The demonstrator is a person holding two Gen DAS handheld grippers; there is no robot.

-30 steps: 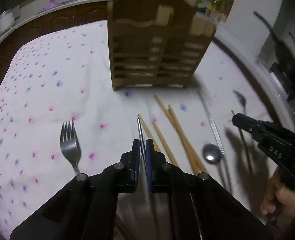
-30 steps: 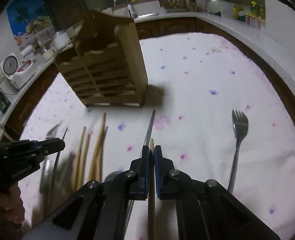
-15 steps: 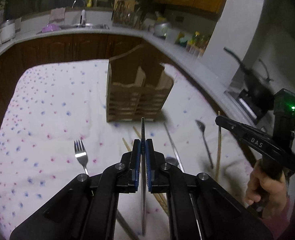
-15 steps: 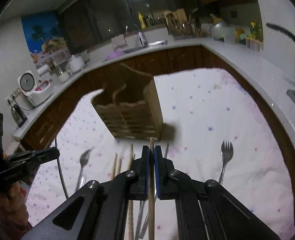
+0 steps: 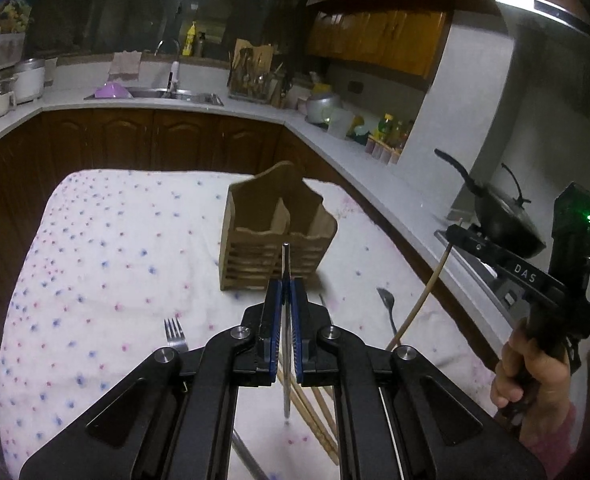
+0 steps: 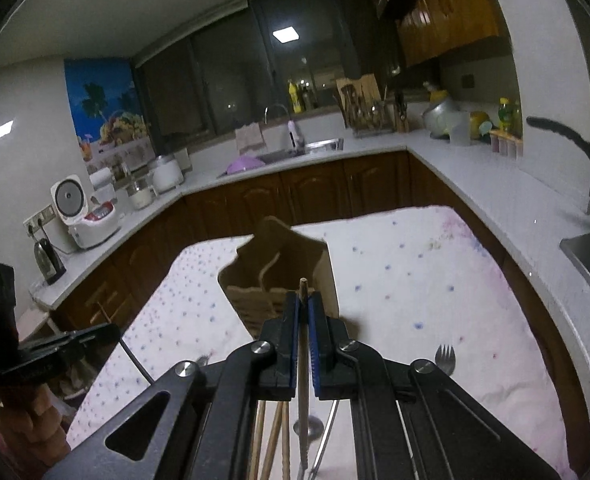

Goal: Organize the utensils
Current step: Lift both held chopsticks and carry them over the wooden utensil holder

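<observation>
My left gripper (image 5: 286, 294) is shut on a thin metal chopstick (image 5: 286, 264), held up in the air and pointing at the wooden utensil holder (image 5: 275, 236). My right gripper (image 6: 303, 306) is shut on a wooden chopstick (image 6: 303, 292), likewise raised in front of the holder (image 6: 279, 276). Each gripper shows in the other's view: the right gripper (image 5: 453, 235) with its wooden chopstick (image 5: 423, 300), the left gripper (image 6: 111, 331) with its metal chopstick (image 6: 135, 364). On the cloth lie a fork (image 5: 174, 334), a spoon (image 5: 387, 304) and several wooden chopsticks (image 5: 319, 412).
The dotted tablecloth (image 5: 107, 264) covers the table, and kitchen counters (image 5: 395, 184) run round its far sides. A black wok (image 5: 503, 224) sits on the stove at the right. A second spoon (image 6: 309, 426) lies under my right gripper. A hand (image 5: 531, 376) holds the right gripper.
Both grippers have risen off the table with their chopsticks and tilted upward. The holder and the utensils now look smaller and lower, and the kitchen behind has come into view.
</observation>
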